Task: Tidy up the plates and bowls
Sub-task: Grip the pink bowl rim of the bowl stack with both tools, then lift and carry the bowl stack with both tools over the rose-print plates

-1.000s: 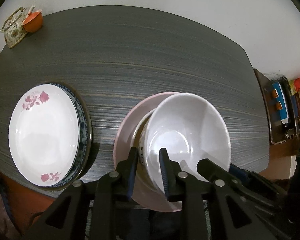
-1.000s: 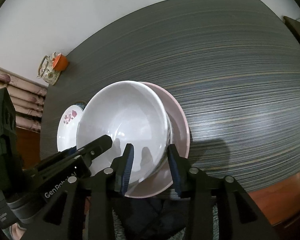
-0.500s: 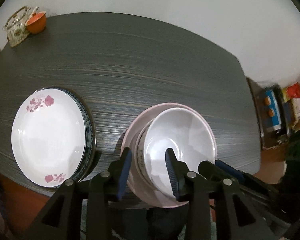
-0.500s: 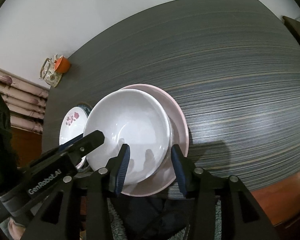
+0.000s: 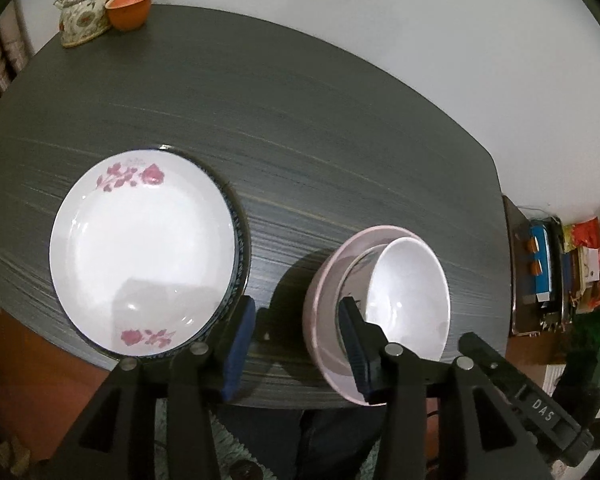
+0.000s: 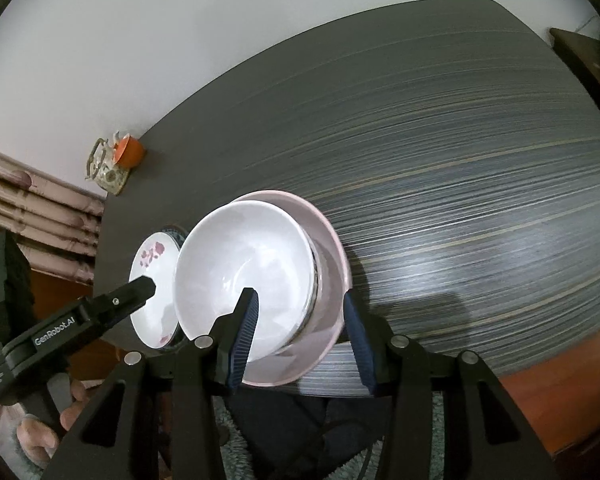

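- Fingers of the left gripper stand apart and are still spreading, blue pads facing each other with only bare tabletop and shadow between them; the right-hand pad sits in front of the pink bowl's near rim in the left wrist view, but whether it touches cannot be told.
- Right gripper has its jaws parted too, with the gap straddling the near right edge of the bowl stack; one finger stands in front of the white bowl's inside, the other outside the pink rim, and neither pad visibly presses on the ware.
- White bowl, plain and glossy, sits nested in a wider pink bowl; a third rim with a dark pattern shows between them.
- This stack rests near the front edge of the dark, streaked table.
- To the left of the bowl stack, well apart from it, a white plate with pink flower sprays lies on top of a blue-rimmed plate, whose edge shows along the right side.
- Far beyond the plates, at the table's back left corner, a floral teapot stands touching or just beside a small orange cup.
- From the right wrist view, a hand in a fuzzy sleeve holds the left tool's handle.
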Demonstrator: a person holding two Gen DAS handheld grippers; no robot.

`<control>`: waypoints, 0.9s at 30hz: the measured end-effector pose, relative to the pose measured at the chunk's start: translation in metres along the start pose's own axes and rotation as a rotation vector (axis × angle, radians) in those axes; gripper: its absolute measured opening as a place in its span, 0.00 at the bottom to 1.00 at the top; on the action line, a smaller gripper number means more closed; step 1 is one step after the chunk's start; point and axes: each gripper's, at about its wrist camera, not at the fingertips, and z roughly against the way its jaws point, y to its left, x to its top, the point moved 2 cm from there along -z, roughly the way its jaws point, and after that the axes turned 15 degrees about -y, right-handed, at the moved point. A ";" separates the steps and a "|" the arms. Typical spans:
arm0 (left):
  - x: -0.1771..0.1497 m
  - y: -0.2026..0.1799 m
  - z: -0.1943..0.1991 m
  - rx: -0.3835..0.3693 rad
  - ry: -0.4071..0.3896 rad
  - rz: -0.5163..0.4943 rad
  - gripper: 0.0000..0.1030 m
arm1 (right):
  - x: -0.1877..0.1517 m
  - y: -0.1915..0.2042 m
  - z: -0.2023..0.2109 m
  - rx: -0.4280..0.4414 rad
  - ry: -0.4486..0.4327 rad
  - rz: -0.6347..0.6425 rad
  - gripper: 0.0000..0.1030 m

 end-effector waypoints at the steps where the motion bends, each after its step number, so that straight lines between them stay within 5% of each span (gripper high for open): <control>1: -0.001 0.000 -0.001 0.003 0.005 0.003 0.43 | 0.000 -0.001 0.001 -0.002 0.000 -0.004 0.42; 27: -0.019 0.008 -0.026 0.027 0.082 0.034 0.49 | -0.013 -0.033 -0.021 -0.097 0.087 -0.036 0.52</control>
